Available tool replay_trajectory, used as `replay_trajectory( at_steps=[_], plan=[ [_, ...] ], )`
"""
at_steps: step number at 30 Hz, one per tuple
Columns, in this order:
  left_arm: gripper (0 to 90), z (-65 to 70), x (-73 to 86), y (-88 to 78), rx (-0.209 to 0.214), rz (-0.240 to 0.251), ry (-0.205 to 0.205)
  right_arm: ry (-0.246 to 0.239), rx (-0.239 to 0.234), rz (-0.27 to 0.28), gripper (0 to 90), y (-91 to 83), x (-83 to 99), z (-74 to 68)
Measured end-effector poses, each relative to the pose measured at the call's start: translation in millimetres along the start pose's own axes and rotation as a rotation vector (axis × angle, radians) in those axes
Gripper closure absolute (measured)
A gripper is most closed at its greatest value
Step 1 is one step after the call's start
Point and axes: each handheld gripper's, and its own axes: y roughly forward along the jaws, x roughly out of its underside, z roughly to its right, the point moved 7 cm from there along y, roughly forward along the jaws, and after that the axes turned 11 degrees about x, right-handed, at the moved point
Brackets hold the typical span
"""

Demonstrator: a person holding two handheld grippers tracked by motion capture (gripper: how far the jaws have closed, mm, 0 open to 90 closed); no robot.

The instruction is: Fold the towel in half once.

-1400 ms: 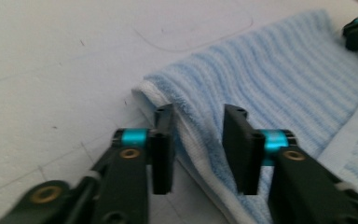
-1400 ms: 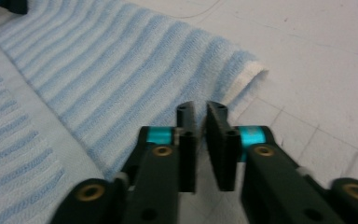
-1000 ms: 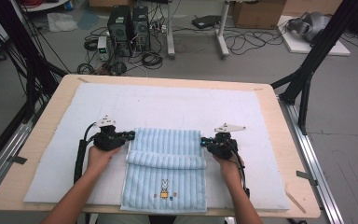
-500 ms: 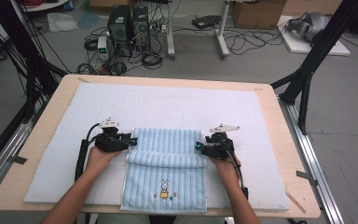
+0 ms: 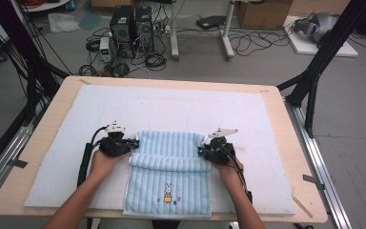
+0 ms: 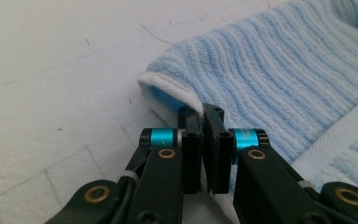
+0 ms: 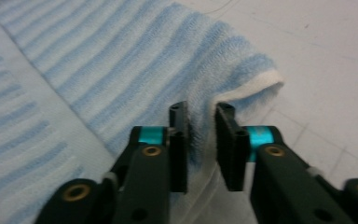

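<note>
A light blue striped towel (image 5: 171,145) with a small rabbit motif (image 5: 168,192) lies on the white mat (image 5: 181,107), doubled over into a rolled ridge (image 5: 169,163) across its middle. My left gripper (image 5: 134,144) is at the towel's left edge. In the left gripper view its jaws have just been closing and are shut on the white hem (image 6: 177,93) of the towel (image 6: 279,70). My right gripper (image 5: 201,151) is at the right edge. Its jaws have just been closing too, with the folded edge of the towel (image 7: 121,56) bunched between them.
The mat covers most of a wooden table (image 5: 298,152). Bare mat lies beyond the towel and on both sides. On the floor behind the table stand computer towers (image 5: 131,26) with cables, and black frame legs (image 5: 314,71) at the right.
Both hands have stayed at the towel's side edges, the right one drawing slightly nearer. The towel and its fold lie as before.
</note>
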Motion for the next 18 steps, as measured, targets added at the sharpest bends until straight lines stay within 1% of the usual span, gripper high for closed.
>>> replay_trajectory(
  at_steps=[1, 2, 4, 7, 8, 9, 10, 11, 14, 15, 18],
  plan=[
    [86.2, -0.5, 0.1, -0.3, 0.003, -0.001, -0.007, 0.017, -0.022, -0.003, 82.3, 0.2, 0.1, -0.3],
    [86.3, -1.0, 0.0, -0.4, 0.007, 0.000, -0.017, 0.030, -0.031, -0.006, 82.6, 0.0, 0.3, 0.0],
    [86.4, -3.2, -1.1, -0.1, 0.023, 0.011, -0.052, 0.056, -0.054, -0.004, 83.9, 0.7, 0.2, 2.0],
    [86.5, -7.6, -3.5, 0.7, 0.033, 0.013, -0.070, 0.040, -0.030, 0.016, 84.6, 1.9, -3.4, 4.0],
    [86.5, -9.2, -5.0, 1.5, 0.037, -0.002, -0.069, 0.035, -0.021, 0.024, 84.7, 2.5, -5.5, 5.0],
    [86.5, -11.6, -8.7, 2.3, 0.029, -0.001, -0.070, 0.033, -0.017, 0.026, 84.7, 3.2, -7.1, 5.9],
    [86.5, -15.5, -14.0, 2.8, 0.016, 0.006, -0.068, 0.035, -0.010, 0.032, 84.7, 4.6, -9.3, 7.6],
    [86.5, -17.7, -17.4, 3.8, 0.013, 0.018, -0.072, 0.041, -0.010, 0.034, 84.6, 6.9, -11.7, 9.7],
    [86.5, -28.3, -26.1, 9.8, 0.005, 0.019, -0.086, 0.056, -0.004, 0.046, 84.6, 13.7, -17.8, 16.1],
    [86.4, -32.5, -29.3, 12.7, 0.009, 0.022, -0.094, 0.062, 0.001, 0.058, 84.5, 15.9, -20.3, 18.6],
    [86.1, -40.4, -37.2, 17.8, 0.008, 0.040, -0.088, 0.084, 0.018, 0.061, 84.4, 25.1, -25.5, 27.1]
  ],
)
